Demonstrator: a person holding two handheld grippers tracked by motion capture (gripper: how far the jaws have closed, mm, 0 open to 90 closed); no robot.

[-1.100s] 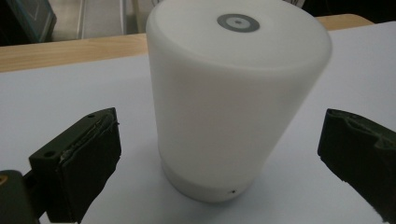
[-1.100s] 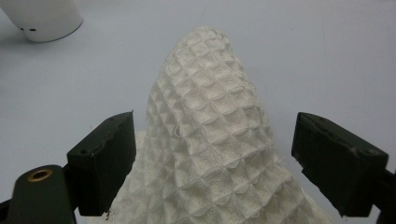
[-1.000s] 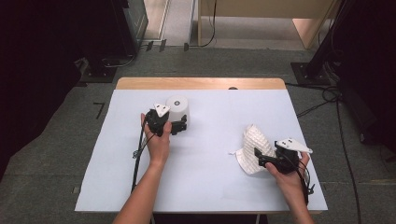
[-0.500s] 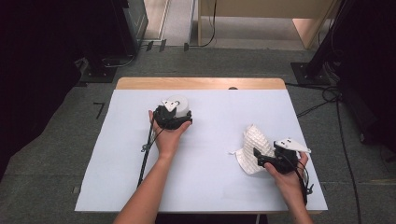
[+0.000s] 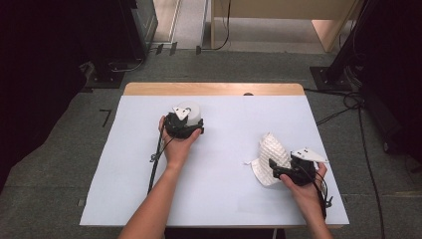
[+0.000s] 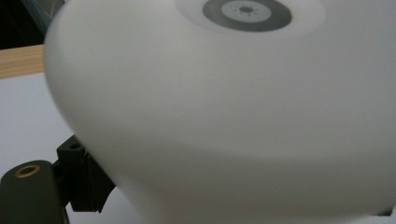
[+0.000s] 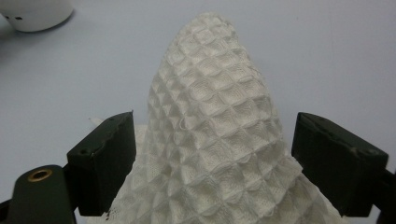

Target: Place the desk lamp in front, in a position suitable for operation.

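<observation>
My right gripper (image 7: 212, 161) sits slack around the waffle cloth (image 5: 271, 158), whose peak points away from me. My left gripper (image 5: 183, 124) is hard against the white round device (image 5: 191, 110) near the surface (image 5: 224, 199) far edge, grip I can't tell; lots of bare room between.

A wooden table (image 5: 214, 88) stands on grey carpet, nearly all of its top covered by a pale blue-white sheet (image 5: 224, 189) that leaves a strip of bare wood along the far edge. On the sheet, toward the far left of middle, sits a white rounded object (image 5: 191, 110). Well apart from it, near the right side, a white waffle-textured cloth (image 5: 271, 149) lies bunched up into a peak.
</observation>
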